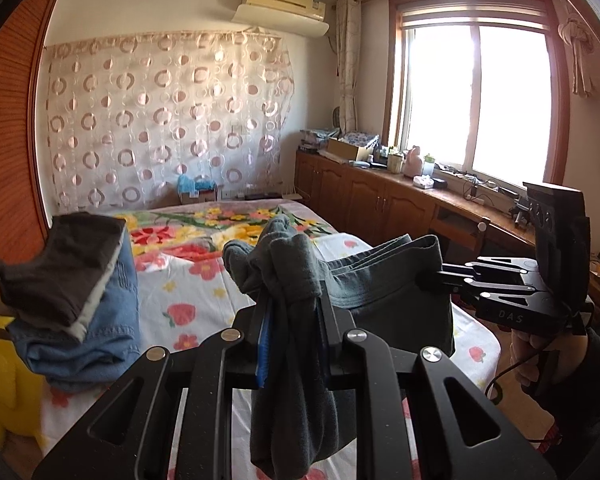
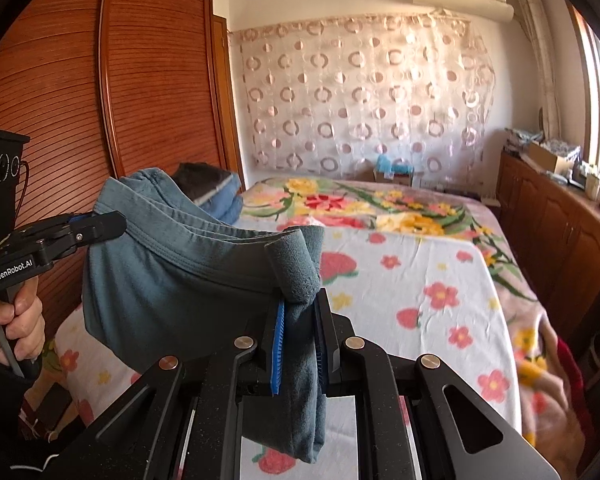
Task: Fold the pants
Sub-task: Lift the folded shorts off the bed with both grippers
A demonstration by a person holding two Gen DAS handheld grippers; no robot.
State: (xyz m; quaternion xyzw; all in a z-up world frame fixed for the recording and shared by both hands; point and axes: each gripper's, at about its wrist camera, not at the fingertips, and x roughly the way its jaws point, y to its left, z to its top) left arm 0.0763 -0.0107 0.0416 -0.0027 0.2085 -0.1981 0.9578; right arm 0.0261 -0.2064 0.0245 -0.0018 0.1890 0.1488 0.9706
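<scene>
Dark grey-green pants hang in the air above the bed, stretched between both grippers. My left gripper is shut on one bunched end of the pants, with cloth hanging down between its fingers. My right gripper is shut on the other end of the pants. The right gripper also shows in the left wrist view, and the left gripper in the right wrist view. The lower part of the pants is hidden below the gripper bodies.
A bed with a floral sheet lies under the pants. A stack of folded clothes, dark on blue jeans, sits at the bed's left by a yellow plush toy. A wooden wardrobe stands left, low cabinets right under the window.
</scene>
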